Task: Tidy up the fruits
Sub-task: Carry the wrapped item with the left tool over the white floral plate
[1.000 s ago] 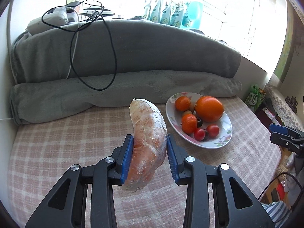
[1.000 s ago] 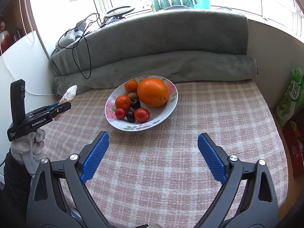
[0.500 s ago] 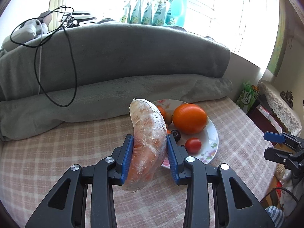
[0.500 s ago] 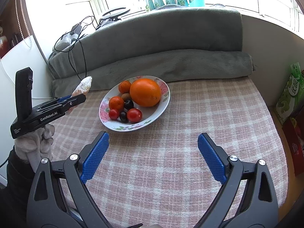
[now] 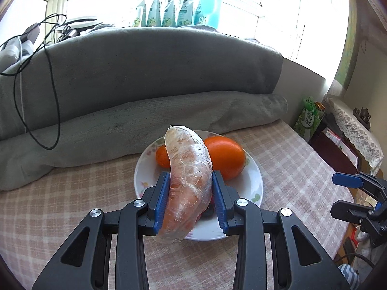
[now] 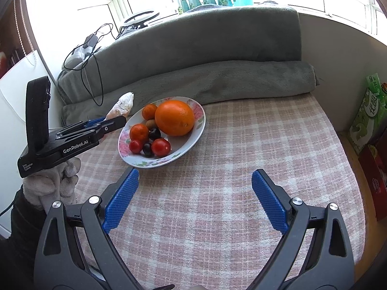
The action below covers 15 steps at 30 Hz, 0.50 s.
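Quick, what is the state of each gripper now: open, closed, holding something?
Left gripper: closed on the plastic-wrapped carrot, held in the air near the fruit plate.
Right gripper: open, holding nothing.

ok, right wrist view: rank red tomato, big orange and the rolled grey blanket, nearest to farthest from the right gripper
From the open right gripper:
1. Red tomato, at the plate's near edge, up and left of the jaws.
2. Big orange, in the middle of the plate, behind the tomato.
3. Rolled grey blanket, beyond the plate along the back of the checked cloth.
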Available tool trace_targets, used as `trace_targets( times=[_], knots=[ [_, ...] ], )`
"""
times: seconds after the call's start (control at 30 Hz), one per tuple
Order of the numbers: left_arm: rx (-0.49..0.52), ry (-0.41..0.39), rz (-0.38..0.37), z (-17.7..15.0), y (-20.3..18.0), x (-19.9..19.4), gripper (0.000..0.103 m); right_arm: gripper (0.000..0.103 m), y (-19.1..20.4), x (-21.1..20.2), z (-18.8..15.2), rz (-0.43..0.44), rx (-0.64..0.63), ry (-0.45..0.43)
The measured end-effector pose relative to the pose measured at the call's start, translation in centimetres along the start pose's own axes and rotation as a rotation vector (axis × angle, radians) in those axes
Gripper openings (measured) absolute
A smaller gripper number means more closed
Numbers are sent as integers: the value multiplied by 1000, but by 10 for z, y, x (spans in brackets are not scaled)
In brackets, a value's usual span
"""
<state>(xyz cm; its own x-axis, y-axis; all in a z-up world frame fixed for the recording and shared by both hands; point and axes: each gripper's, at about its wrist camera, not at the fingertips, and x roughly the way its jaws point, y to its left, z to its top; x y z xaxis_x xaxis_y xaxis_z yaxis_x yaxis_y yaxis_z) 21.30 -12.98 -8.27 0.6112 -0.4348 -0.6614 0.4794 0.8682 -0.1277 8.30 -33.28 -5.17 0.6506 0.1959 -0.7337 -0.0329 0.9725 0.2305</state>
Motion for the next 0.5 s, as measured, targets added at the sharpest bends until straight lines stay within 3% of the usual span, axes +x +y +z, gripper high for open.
trace_targets(
  times=[0.5],
  knots=[
    [36,24,-1,6,-23,26,34,96,-10,0,0,-4,11,0]
  ],
)
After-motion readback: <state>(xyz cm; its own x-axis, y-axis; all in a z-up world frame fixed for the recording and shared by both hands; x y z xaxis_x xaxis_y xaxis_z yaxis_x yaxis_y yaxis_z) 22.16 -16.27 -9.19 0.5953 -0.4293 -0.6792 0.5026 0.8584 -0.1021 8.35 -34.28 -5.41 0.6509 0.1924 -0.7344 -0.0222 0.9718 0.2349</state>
